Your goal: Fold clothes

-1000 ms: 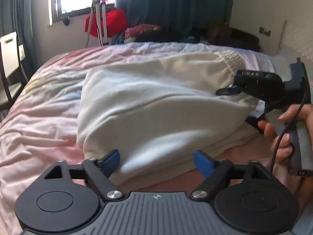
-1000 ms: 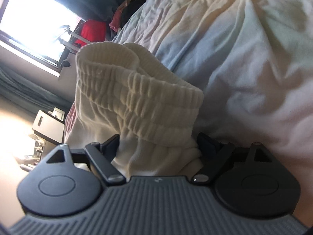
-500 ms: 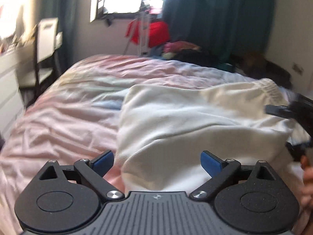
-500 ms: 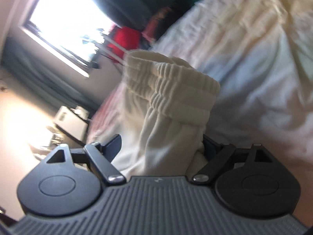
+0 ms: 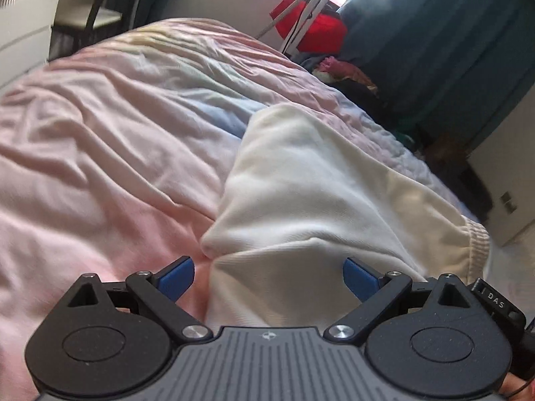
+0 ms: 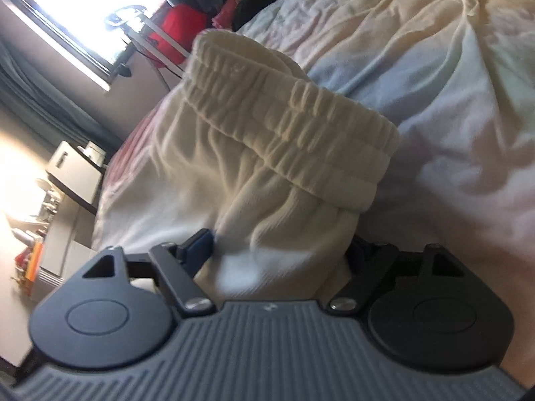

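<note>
While my right tongs (image 6: 281, 250) are closing around the cream trousers (image 5: 317, 207) just below the waistband (image 6: 291, 117), my left tongs (image 5: 267, 277) gape over the folded corner on the bed (image 5: 100, 133). Bite both layers, then lift evenly.

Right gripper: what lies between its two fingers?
Cream garment fabric, just below its ribbed waistband, fills the gap of the right gripper, whose jaws are closing. The right wrist view shows it.

The cream garment (image 6: 267, 180) is soft knit cloth with a ribbed waistband (image 6: 301, 127). The bed cover (image 5: 100, 140) is crumpled matt cotton-like fabric.
</note>
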